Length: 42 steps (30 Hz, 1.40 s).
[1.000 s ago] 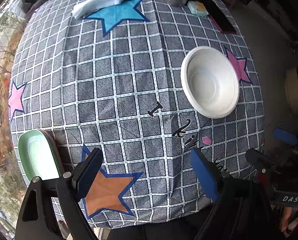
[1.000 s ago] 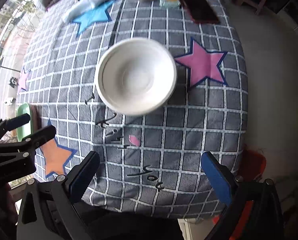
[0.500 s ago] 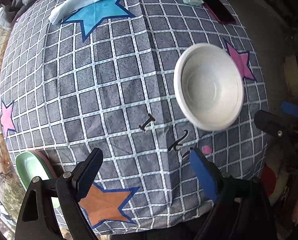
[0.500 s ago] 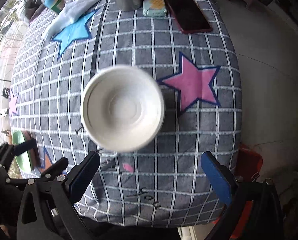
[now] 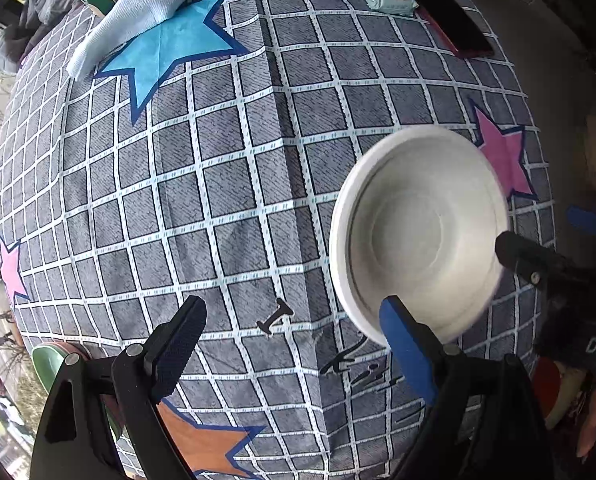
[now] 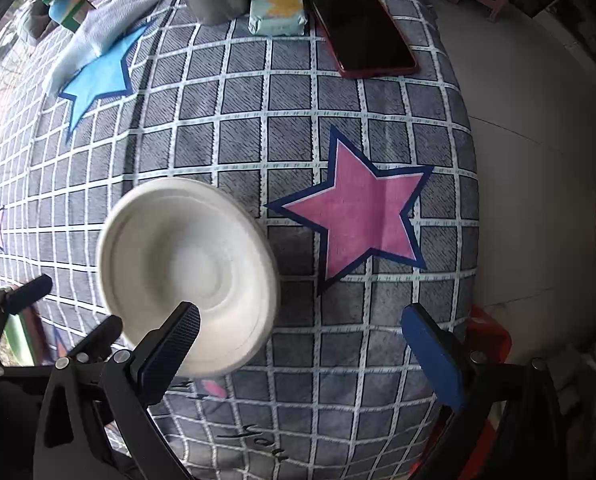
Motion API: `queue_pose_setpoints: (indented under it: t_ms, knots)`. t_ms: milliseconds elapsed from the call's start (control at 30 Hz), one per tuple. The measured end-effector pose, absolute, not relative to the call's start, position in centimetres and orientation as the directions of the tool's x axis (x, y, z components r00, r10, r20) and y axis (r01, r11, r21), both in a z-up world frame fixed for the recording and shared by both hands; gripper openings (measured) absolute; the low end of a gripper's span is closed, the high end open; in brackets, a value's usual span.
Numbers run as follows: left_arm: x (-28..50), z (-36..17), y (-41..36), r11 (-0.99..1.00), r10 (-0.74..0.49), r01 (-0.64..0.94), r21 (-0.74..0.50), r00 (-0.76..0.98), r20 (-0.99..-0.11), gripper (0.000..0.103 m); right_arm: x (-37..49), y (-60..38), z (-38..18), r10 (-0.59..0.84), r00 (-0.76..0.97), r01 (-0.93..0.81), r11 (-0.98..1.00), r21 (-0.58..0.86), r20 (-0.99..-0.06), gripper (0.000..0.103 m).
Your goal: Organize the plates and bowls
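Both the left gripper (image 5: 294,354) and right gripper (image 6: 303,346), jaws apart and empty, look poised over the white bowl (image 6: 188,274), whose rim wants grasping next.

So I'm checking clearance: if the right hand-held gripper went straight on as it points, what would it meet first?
Probably the grey checked tablecloth beside the pink star; the right hand-held gripper is open, with the round white bowl at its left finger. Depth is unclear.

The table (image 6: 437,120) wears a checked cloth (image 5: 218,184); a white bowl (image 5: 417,232) at four o'clock, a phone (image 6: 357,24) at one.
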<state>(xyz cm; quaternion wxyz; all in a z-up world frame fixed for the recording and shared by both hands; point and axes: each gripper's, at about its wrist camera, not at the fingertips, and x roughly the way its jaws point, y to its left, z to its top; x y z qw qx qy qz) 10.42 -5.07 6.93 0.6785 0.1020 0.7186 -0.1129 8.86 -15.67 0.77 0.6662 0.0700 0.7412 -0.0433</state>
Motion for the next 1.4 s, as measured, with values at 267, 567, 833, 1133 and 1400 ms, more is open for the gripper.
queue_pose_setpoints:
  t_ms: [267,567,833,1133,1400]
  knots:
    - [10.8,6.3,-7.1,0.954,0.015,0.299,-0.003,-0.058,-0.998,0.091,8.5,-16.1,-0.9,0.097,-0.112,0.155,0.985,0.079,-0.989,0.101]
    - [10.8,5.5,-7.5,0.956,0.024,0.294,0.004,-0.064,-0.998,0.091,8.6,-16.1,-1.6,0.127,-0.12,0.189,0.977,0.103,-0.985,0.101]
    - [11.0,5.3,-7.2,0.965,0.014,0.263,-0.007,-0.077,-0.997,0.089,9.5,-17.4,-1.9,0.126,-0.116,0.194,0.976,0.102,-0.985,0.089]
    - [11.3,3.3,-6.4,0.964,0.003,0.264,-0.025,-0.106,-0.994,0.078,9.8,-16.2,-2.6,0.112,-0.145,0.185,0.979,0.084,-0.983,0.08]
    - [10.6,0.9,-7.5,0.95,-0.045,0.291,-0.11,-0.223,-0.974,0.026,10.0,-14.0,-4.2,0.171,-0.197,0.157,0.977,0.141,-0.965,0.021]
